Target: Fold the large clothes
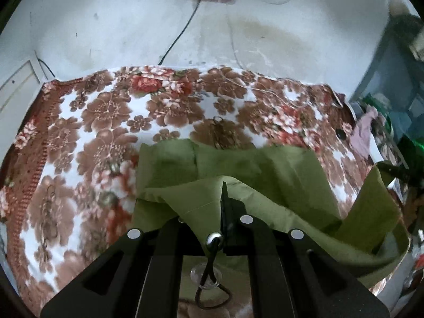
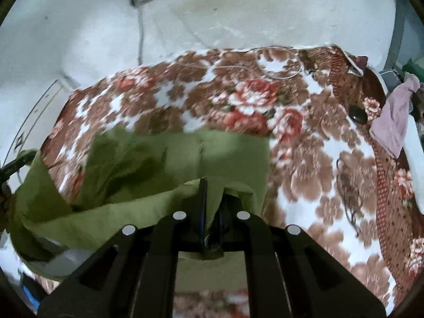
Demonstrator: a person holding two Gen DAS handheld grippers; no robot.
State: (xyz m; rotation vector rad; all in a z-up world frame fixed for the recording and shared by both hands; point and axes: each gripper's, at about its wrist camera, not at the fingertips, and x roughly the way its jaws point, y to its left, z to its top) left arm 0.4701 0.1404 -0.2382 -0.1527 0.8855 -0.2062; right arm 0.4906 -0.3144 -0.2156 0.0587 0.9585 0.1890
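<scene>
We see a green garment (image 1: 278, 169) spread over the near half of a bed covered by a floral blanket (image 1: 106, 111), its far part lying flat on the blanket while the near edge is lifted off it. Our left gripper (image 1: 224, 188) has its jaws closed tight on that raised edge, the cloth draping over both fingers. Our right gripper (image 2: 212, 185) likewise pinches the green garment (image 2: 164, 164) with its jaws nearly together, the fabric folded between them and hanging down toward the camera. Between the two grips the hem sags in a loose band. Behind the bed stands a pale wall (image 1: 119, 21) with a dark cable (image 1: 180, 31) running down it, and a pink cloth (image 2: 394, 116) lies at the blanket's right edge
</scene>
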